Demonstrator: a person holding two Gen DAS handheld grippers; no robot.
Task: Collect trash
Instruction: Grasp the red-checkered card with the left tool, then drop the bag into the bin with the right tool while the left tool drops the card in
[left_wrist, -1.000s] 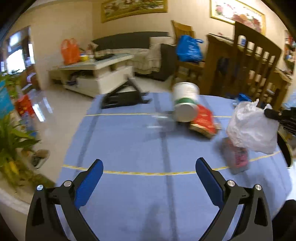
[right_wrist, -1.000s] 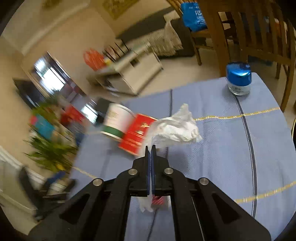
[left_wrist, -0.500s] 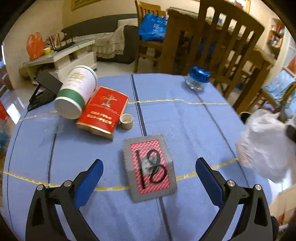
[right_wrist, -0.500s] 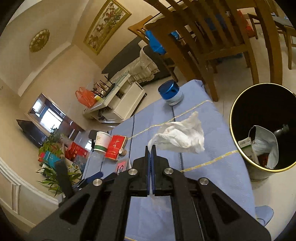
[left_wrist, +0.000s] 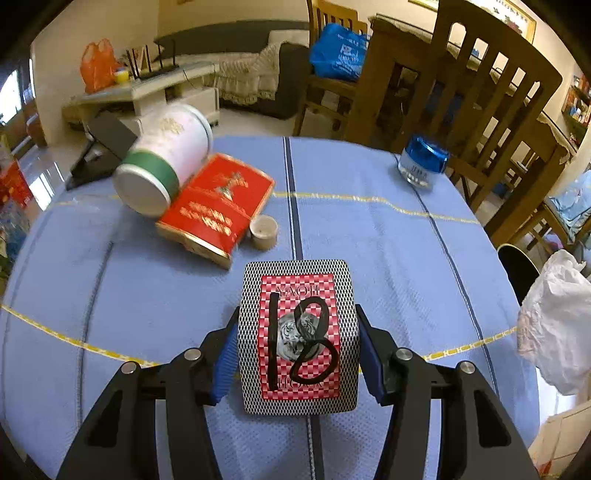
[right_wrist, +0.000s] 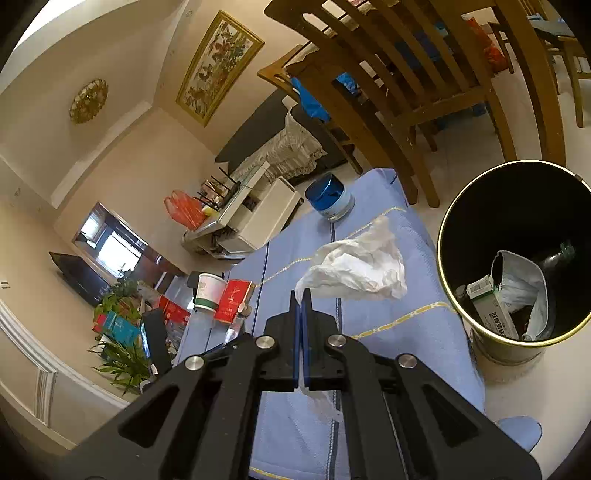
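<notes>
Left gripper (left_wrist: 298, 354), wide apart a moment ago, has now closed on the card box (left_wrist: 299, 334) atop the table (left_wrist: 388, 258), while the right gripper (right_wrist: 302, 295), pinched on the crumpled tissue (right_wrist: 358, 267), nears the bin (right_wrist: 454, 206), so both pieces look bound for it.

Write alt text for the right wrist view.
The right gripper, shut on a crumpled white tissue, holds it above a blue tablecloth, left of a gold-rimmed black trash bin that already contains trash.
</notes>
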